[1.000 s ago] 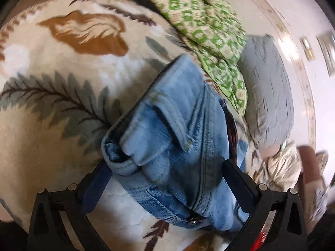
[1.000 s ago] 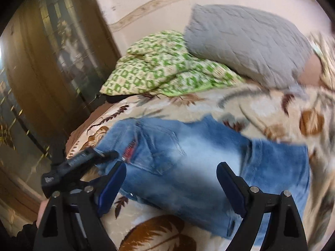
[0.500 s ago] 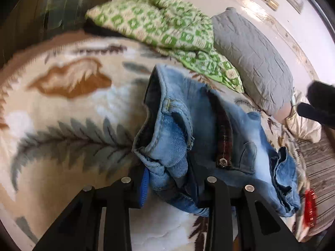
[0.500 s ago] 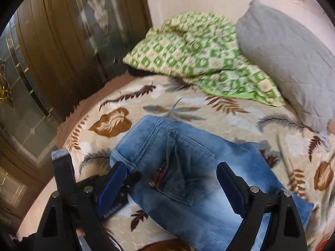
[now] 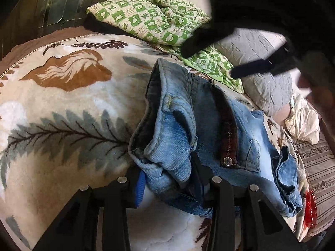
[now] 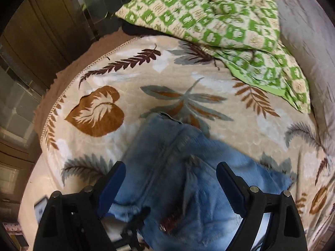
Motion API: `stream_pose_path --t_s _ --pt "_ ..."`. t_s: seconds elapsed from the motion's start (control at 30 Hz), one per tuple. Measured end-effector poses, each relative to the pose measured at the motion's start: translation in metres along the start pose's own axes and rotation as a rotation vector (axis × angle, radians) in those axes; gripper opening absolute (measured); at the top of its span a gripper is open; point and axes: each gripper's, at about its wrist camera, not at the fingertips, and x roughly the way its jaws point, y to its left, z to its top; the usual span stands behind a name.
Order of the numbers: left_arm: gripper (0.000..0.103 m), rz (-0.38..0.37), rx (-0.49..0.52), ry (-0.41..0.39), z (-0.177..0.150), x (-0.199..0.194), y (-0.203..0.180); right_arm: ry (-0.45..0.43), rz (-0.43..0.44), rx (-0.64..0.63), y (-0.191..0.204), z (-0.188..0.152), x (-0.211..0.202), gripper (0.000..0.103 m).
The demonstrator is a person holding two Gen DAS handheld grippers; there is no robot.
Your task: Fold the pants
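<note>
We are looking at the blue denim pants (image 5: 209, 129), which are lying bunched on the leaf-patterned blanket (image 5: 62, 108) that is covering the bed. Their waistband end is facing us in the left wrist view, with the metal button (image 5: 227, 161) and the dark red inner placket showing beside it. Our left gripper (image 5: 169, 179) is pinching a rolled wad of the waistband denim, its jaws drawn in narrow with the cloth filling the gap between the blue pads. In the right wrist view the pants (image 6: 184, 179) are running from the middle of the blanket down under our right gripper (image 6: 169, 179), whose jaws are standing wide apart above the denim, with nothing between them. We cannot tell whether its tips are touching the fabric. Beyond the pants, a green-and-cream checked quilt (image 6: 219, 16) is lying crumpled at the far side of the bed, and a grey pillow (image 6: 309, 48) is sitting just beside it. A dark blurred shape is crossing the upper right of the left wrist view.
</note>
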Motion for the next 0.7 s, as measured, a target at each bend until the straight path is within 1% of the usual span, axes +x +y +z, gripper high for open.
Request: stream_pose_path --t_s 0.17,0.4,0.5,0.57,0.6,0.63,0.67,0.7 --pt "0.042 0.005 0.006 -0.006 0.0 0.0 -0.001 0.026 -0.035 -0.044 0.017 0.019 0.014 0.09" --pt "0.042 0.011 0.012 -0.007 0.001 0.0 -0.002 0.107 -0.09 -0.1 0.036 0.04 0.037 0.09" --pt "0.042 0.016 0.016 -0.007 0.001 0.0 -0.004 0.144 -0.127 -0.14 0.046 0.043 0.049 0.09" --pt "0.042 0.015 0.016 -0.008 0.001 -0.001 -0.003 0.175 -0.172 -0.172 0.051 0.042 0.058 0.09" --pt "0.042 0.014 0.016 -0.008 0.001 -0.001 -0.003 0.191 -0.203 -0.191 0.052 0.041 0.062 0.082" --pt "0.043 0.014 0.015 -0.008 0.001 -0.001 -0.003 0.197 -0.232 -0.215 0.054 0.039 0.065 0.068" --pt "0.043 0.014 0.015 -0.009 0.001 -0.001 -0.003 0.197 -0.244 -0.237 0.055 0.038 0.066 0.036" --pt "0.043 0.015 0.016 -0.01 0.001 -0.001 -0.004 0.197 -0.271 -0.252 0.055 0.036 0.067 0.026"
